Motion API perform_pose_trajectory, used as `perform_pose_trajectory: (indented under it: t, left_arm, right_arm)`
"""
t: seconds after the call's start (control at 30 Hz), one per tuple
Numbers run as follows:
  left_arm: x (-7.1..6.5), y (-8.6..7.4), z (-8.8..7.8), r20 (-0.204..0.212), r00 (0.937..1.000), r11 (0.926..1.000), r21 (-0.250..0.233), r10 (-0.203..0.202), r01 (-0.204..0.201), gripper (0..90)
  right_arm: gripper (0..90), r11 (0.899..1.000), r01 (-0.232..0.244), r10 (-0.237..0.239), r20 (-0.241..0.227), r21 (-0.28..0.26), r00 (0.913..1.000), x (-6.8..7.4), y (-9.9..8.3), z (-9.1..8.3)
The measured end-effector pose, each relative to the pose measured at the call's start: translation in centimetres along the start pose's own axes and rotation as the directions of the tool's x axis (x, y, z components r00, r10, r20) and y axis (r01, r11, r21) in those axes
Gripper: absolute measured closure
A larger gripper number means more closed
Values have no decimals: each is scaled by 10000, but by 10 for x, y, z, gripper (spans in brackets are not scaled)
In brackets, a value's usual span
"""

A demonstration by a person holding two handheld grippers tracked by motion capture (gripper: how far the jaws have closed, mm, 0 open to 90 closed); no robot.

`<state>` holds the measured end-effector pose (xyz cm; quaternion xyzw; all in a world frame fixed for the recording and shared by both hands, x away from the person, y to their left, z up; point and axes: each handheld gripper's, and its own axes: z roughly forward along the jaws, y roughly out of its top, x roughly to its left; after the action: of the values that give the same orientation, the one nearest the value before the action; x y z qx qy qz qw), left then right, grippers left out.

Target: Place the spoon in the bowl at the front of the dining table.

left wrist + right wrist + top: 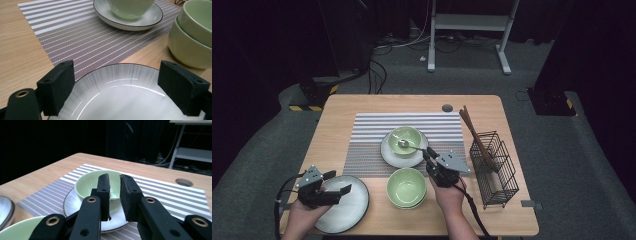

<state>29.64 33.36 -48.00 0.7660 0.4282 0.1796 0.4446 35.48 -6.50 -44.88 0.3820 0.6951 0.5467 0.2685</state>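
A metal spoon (407, 145) lies in a green bowl (405, 134) on a white plate (393, 157) at the middle of the striped placemat (367, 140). My right gripper (428, 152) reaches at the spoon's handle end from the front right. In the right gripper view its jaws (115, 178) stand a narrow gap apart, open, with the bowl (87, 185) and a glint of the spoon (113, 195) behind them. My left gripper (338, 182) hovers open over the rim of a grey plate (344, 212) at the front left, its jaws (116, 72) wide on either side of the plate (120, 100).
Two stacked green bowls (406, 187) sit between my hands near the front edge. A black wire basket (494, 172) stands at the right with brown chopsticks (473, 131) leaning out of it. A round cable hole (447, 108) lies at the table's back.
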Motion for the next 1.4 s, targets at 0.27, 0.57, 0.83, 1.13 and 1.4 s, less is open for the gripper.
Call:
perform_pose_trajectory:
  t: [0.27, 0.57, 0.83, 1.13, 1.4]
  left_arm:
    - [0, 0, 1, 4, 10000, 10000, 15, -12, 12, 146]
    - [0, 0, 1, -6, 10000, 10000, 21, -8, 8, 147]
    - [0, -1, 2, -12, 10000, 10000, 35, -22, 22, 146]
    - [-2, 0, 2, 63, 10000, 10000, 42, 43, -43, 147]
    - [-1, 0, 1, 57, 10000, 10000, -3, 42, -42, 147]
  right_arm:
    - [729, 9991, -60, 60, 0, 411, 10000, 2, -6, 7]
    - [678, 9977, -47, 35, 176, 672, 9998, 2, -10, 16]
    - [631, 9977, 197, -235, 588, 655, 9980, -3, -7, 24]
    - [627, 9980, 90, -149, 952, 630, 9953, -12, -3, 33]
    - [613, 9976, 167, -256, 1336, 675, 9907, -17, 4, 45]
